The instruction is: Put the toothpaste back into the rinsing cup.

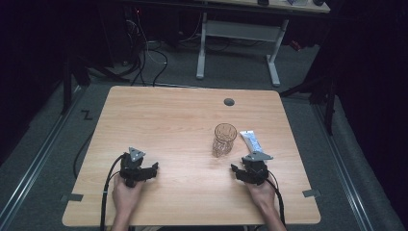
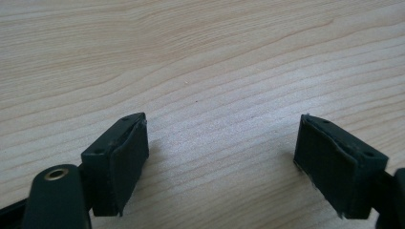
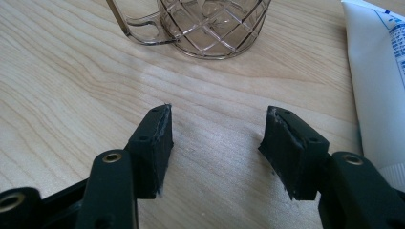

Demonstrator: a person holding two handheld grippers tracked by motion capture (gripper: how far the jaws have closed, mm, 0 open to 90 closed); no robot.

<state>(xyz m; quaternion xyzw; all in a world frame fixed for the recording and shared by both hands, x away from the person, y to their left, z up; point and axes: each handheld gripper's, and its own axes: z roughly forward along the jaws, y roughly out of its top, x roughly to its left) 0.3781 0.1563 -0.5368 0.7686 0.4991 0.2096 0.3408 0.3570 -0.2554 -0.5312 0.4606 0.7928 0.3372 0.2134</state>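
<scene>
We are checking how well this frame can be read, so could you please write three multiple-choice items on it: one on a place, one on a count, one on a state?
1. Where does the white tube lie relative to the clear glass mug in the high view?
A. To its right
B. To its left
C. Inside it

2. How many objects lie on the table besides the grippers?
A. One
B. Two
C. Four

3. What state is the right gripper in?
A. Shut on the mug
B. Shut on the tube
C. Open

Answers: 1 A, the tube lies just right of the mug. 2 B, mug and tube alone. 3 C, bare wood shows between its parted jaws.
</scene>
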